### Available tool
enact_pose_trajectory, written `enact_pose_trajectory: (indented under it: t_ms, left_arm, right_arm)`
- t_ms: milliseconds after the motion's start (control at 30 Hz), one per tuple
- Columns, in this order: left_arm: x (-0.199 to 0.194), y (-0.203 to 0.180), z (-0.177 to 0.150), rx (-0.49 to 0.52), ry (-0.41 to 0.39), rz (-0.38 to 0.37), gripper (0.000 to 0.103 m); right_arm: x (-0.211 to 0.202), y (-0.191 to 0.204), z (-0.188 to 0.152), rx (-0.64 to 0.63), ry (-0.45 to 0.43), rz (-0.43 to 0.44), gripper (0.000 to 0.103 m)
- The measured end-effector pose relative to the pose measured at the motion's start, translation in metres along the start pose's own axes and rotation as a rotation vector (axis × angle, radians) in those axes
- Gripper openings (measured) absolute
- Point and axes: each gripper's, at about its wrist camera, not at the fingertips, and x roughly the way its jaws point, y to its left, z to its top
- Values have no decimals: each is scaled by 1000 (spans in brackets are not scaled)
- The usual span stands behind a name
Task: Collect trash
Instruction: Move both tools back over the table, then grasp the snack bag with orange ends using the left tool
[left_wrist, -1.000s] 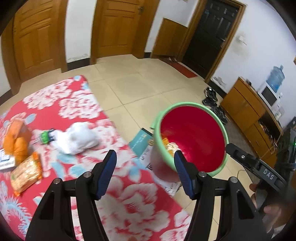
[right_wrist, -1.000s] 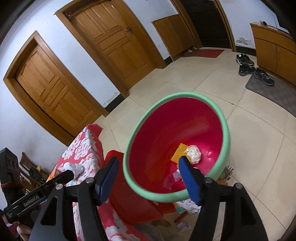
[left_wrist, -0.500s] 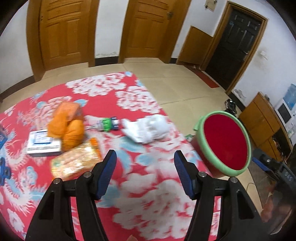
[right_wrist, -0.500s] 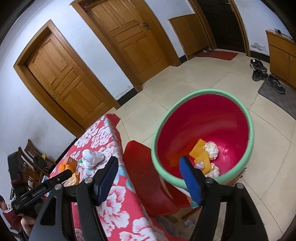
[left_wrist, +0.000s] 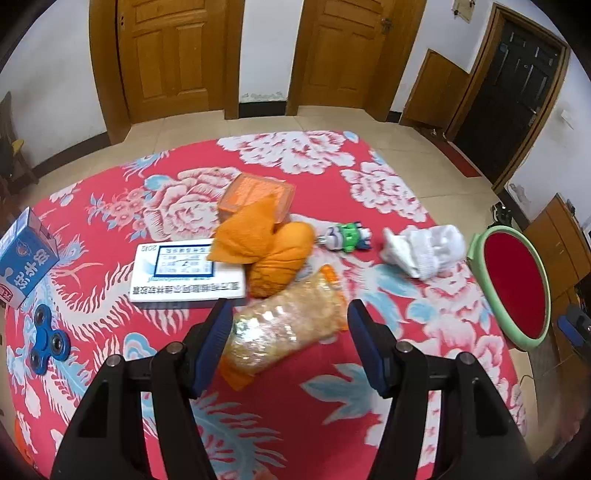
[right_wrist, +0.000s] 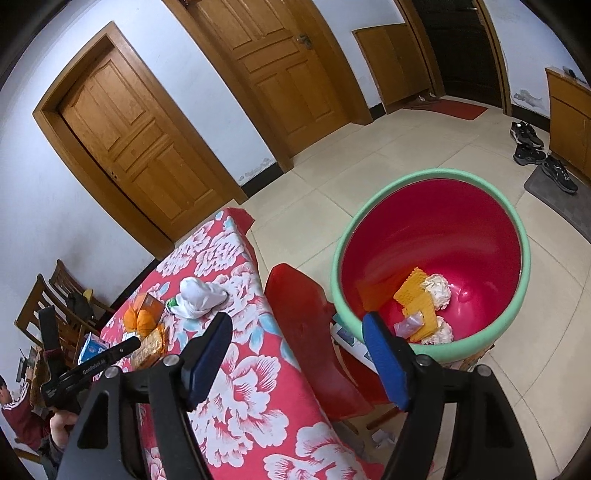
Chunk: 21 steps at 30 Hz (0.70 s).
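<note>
Trash lies spread on the tabletop (left_wrist: 303, 398), which has a red cloth with white flowers. Your left gripper (left_wrist: 288, 339) hangs over it with the jaws released, nothing pressed between them; the clear snack bag (left_wrist: 284, 328) with orange ends lies on the cloth under the gap. Just beyond it sits an orange crumpled bag (left_wrist: 273, 251), resting partly on a white flat box (left_wrist: 177, 273). To the right lie a small green and white bottle (left_wrist: 347, 236) and a white crumpled cloth (left_wrist: 424, 247). A blue carton (left_wrist: 22, 258) and a blue spinner (left_wrist: 46, 339) are at the left edge.

Your right gripper (right_wrist: 299, 354) has just been opening its jaws, and nothing is between them. Ahead of it stands the red bin (right_wrist: 461, 229) with a green rim, on the floor beside the tabletop, with orange wrappers (right_wrist: 415, 302) and white paper balls (right_wrist: 437, 288) inside.
</note>
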Motion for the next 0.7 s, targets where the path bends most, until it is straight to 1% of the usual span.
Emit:
enact_pose_trajectory:
  t_ms: [167, 300, 433, 533, 600, 700]
  left_arm:
    - [13, 9, -3, -1, 17, -11, 64]
    - [14, 10, -6, 1, 15, -23, 64]
    - [9, 12, -13, -17, 35, -93, 64]
    - [7, 9, -19, -15, 63, -128, 64]
    - [5, 6, -21, -4, 60, -128, 64]
    - [4, 1, -18, 22, 39, -102, 64]
  right_arm:
    - [4, 8, -3, -9, 15, -6, 75]
    - [6, 14, -5, -16, 23, -9, 75]
    - [5, 19, -6, -23, 26, -8, 75]
    - [6, 22, -8, -28, 28, -5, 75]
    - [7, 25, -9, -32, 31, -4, 75]
    - [8, 28, -11, -37, 37, -2, 75]
